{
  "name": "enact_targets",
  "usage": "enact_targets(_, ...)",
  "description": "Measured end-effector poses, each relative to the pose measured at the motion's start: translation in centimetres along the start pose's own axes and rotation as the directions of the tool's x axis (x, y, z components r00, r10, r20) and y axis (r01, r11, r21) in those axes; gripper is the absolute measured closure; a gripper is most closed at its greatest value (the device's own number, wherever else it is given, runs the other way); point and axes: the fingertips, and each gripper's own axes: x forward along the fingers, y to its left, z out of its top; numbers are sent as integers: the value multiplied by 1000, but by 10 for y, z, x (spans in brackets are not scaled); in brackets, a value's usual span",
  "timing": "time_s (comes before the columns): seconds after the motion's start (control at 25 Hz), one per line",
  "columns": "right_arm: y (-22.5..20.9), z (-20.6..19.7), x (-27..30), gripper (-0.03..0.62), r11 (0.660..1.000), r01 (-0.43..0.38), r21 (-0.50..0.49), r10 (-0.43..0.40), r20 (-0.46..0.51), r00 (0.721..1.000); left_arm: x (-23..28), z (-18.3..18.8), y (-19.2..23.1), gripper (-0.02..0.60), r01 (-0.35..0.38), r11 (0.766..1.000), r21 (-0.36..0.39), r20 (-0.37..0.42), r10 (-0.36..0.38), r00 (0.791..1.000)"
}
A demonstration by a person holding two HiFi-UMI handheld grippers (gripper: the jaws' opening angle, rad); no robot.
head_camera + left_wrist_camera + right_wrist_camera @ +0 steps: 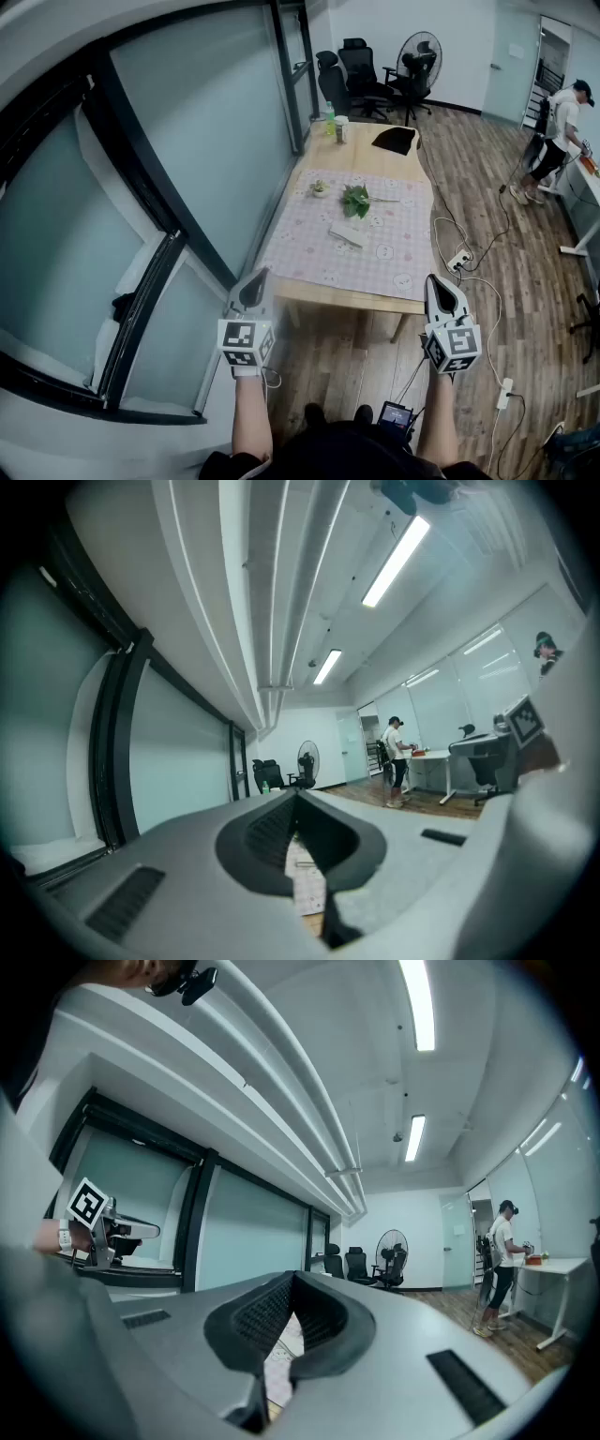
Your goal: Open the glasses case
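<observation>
The glasses case (349,234) is a pale oblong that lies closed on the patterned cloth of the wooden table (352,298), near the middle. Both grippers hang level in front of the table's near edge, well short of the case. My left gripper (260,274) is off the table's near left corner, its jaws together with nothing between them. My right gripper (434,279) is off the near right corner, also shut and empty. In the left gripper view the jaw tips (296,795) meet, and in the right gripper view the tips (292,1277) meet too; only a strip of cloth shows through each gap.
A leafy sprig (355,200) and a small pot (319,187) lie beyond the case. A green bottle (330,117), a cup (342,129) and a black item (395,140) sit at the far end. A glass wall runs along the left. Cables and a power strip (459,260) lie on the floor; a person (562,122) stands far right.
</observation>
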Motion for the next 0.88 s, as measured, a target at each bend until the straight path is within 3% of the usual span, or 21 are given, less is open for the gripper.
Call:
enact_targets(0.48,5,-1,3,579,999,-17,-39,16,-9,1000,3,-3,-2,588,-17,1000,-11,-5,17,1000)
enact_targets(0.88,-23,6,0,579,999,-50,13,49,63,997,17,9,-35,588,-32,999,-12,16,32,999)
